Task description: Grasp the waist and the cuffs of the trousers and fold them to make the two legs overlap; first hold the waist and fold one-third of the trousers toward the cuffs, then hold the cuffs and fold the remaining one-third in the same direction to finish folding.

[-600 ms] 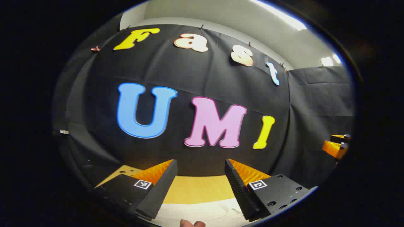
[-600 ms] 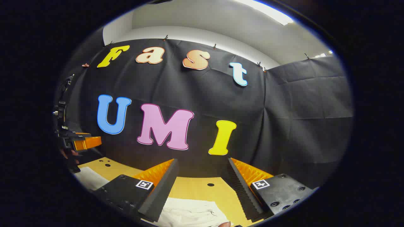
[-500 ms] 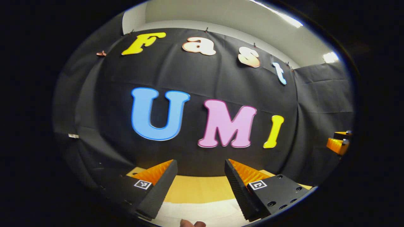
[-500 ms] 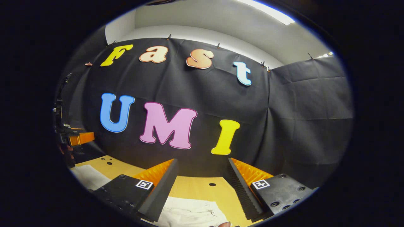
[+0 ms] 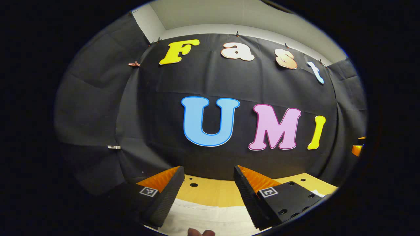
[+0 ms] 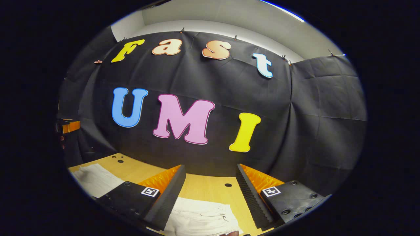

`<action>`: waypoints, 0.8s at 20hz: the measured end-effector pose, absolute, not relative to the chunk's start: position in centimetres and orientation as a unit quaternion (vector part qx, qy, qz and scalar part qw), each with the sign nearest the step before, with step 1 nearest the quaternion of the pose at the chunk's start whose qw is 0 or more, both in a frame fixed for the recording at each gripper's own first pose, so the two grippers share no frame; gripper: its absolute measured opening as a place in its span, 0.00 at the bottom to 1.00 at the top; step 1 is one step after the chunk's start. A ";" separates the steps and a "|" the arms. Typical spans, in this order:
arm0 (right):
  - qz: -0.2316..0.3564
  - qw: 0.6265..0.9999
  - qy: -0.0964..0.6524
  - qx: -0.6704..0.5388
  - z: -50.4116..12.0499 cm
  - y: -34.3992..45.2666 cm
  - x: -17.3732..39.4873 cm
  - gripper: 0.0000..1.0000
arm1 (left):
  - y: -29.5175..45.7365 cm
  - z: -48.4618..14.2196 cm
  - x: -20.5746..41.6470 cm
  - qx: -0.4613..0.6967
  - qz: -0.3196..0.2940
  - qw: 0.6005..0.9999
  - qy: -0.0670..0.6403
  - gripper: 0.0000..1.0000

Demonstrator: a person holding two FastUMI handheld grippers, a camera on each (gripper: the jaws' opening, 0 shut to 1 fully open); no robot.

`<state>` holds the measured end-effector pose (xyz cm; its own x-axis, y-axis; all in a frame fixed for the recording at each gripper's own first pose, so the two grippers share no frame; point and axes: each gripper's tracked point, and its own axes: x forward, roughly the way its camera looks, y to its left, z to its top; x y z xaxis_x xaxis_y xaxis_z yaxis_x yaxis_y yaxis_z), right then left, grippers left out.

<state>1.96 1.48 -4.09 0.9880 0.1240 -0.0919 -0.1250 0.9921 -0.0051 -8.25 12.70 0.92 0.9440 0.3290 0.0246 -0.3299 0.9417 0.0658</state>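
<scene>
Both of your grippers are spread wide and grip nothing. Your left gripper (image 5: 208, 183) hangs over the white trousers (image 5: 213, 219) lying flat on the wooden table (image 5: 213, 195). Your right gripper (image 6: 210, 183) hangs above the trousers' wrinkled end (image 6: 200, 218).

Black cloth (image 5: 98, 108) hangs as the booth's wall, wrinkled and creased, held along its top edge by small clips (image 6: 181, 30). In the right gripper view a second panel of cloth (image 6: 325, 98) meets it at a corner on the right. Above the cloth runs a pale wall (image 6: 210, 26), then a grey ceiling (image 6: 229, 11) with a bright strip of light (image 6: 288, 11) at the far right. Below stands a yellow wooden table (image 6: 210, 186) with small dark holes (image 6: 227, 185).
</scene>
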 end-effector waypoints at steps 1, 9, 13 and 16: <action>0.065 0.997 0.048 -0.007 -4.2 1.8 2.1 0.98 | 13.1 0.8 -8.5 0.038 0.170 0.985 -0.005 0.95; 0.074 0.996 0.044 -0.027 -4.7 2.8 2.3 0.97 | 14.3 0.7 -10.6 0.110 0.148 0.983 0.002 0.96; 0.072 0.993 0.070 -0.065 -6.8 1.0 1.1 0.97 | 15.9 -4.5 -13.3 0.263 0.081 0.957 0.093 0.98; 0.061 0.991 0.089 -0.075 -8.2 -0.8 0.3 0.98 | 15.5 -12.1 -16.9 0.349 -0.020 0.916 0.196 0.97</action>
<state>0.34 -0.79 -8.21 0.9766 0.1076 -0.1863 -0.1343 0.9814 -0.1373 -16.86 15.51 -12.07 0.9224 0.1003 -0.3729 0.1733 0.7554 0.6319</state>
